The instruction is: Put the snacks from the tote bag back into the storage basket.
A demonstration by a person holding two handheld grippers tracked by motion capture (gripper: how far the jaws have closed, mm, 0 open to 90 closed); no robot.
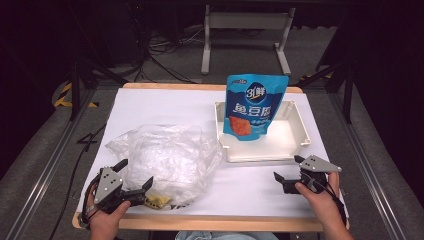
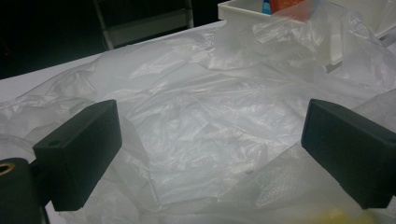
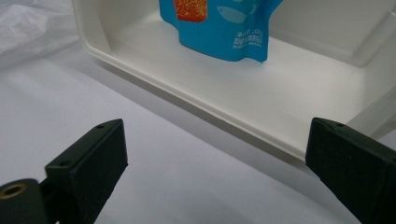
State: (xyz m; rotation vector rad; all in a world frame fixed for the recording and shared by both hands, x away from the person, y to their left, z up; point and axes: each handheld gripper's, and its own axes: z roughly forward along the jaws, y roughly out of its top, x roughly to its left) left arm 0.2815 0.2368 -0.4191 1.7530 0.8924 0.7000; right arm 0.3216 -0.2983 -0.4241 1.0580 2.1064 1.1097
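A crumpled clear plastic bag (image 1: 167, 160) (image 2: 201, 116) lies on the left half of the white table. A yellow item (image 1: 157, 201) peeks out at its near edge. My left gripper (image 1: 135, 174) (image 2: 212, 149) stands open at the bag's near-left side, jaws spread wide with nothing held. A blue snack pouch (image 1: 254, 106) (image 3: 219, 25) stands upright in a white tray (image 1: 292, 150) (image 3: 196, 93) at the right. My right gripper (image 1: 289, 167) (image 3: 215, 172) is open just in front of the tray's near wall, above bare table.
The table's wooden front edge (image 1: 220, 222) runs close to both hands. A metal frame (image 1: 245, 35) and cables stand on the floor beyond the table. Bare white surface (image 1: 240, 187) lies between the two grippers.
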